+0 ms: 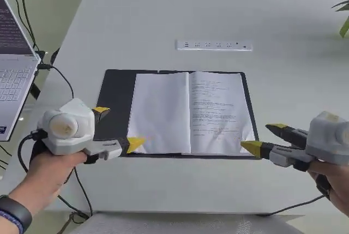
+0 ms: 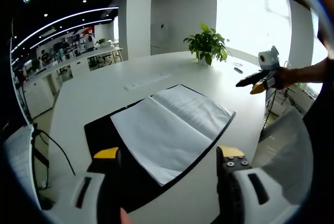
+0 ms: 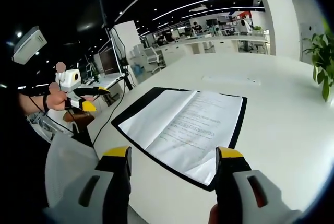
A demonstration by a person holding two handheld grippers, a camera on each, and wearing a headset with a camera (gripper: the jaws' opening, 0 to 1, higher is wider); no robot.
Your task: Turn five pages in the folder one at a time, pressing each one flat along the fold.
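A black folder point(image 1: 116, 95) lies open on the white table, with a blank white page point(image 1: 161, 111) on the left and a printed page point(image 1: 218, 111) on the right. My left gripper point(image 1: 119, 127) hovers open over the folder's near left corner. My right gripper point(image 1: 264, 137) stands open just off the near right corner of the printed page. The left gripper view looks over the folder point(image 2: 104, 130) past open yellow-tipped fingers point(image 2: 107, 154), and the right gripper point(image 2: 249, 84) shows far off. In the right gripper view the folder point(image 3: 182, 125) lies ahead of open fingers point(image 3: 229, 153).
A white power strip point(image 1: 214, 45) lies on the table beyond the folder. A laptop point(image 1: 13, 65) sits at the left edge with a black cable point(image 1: 65, 78) trailing toward the folder. A potted plant point(image 2: 207, 44) stands at the table's far side.
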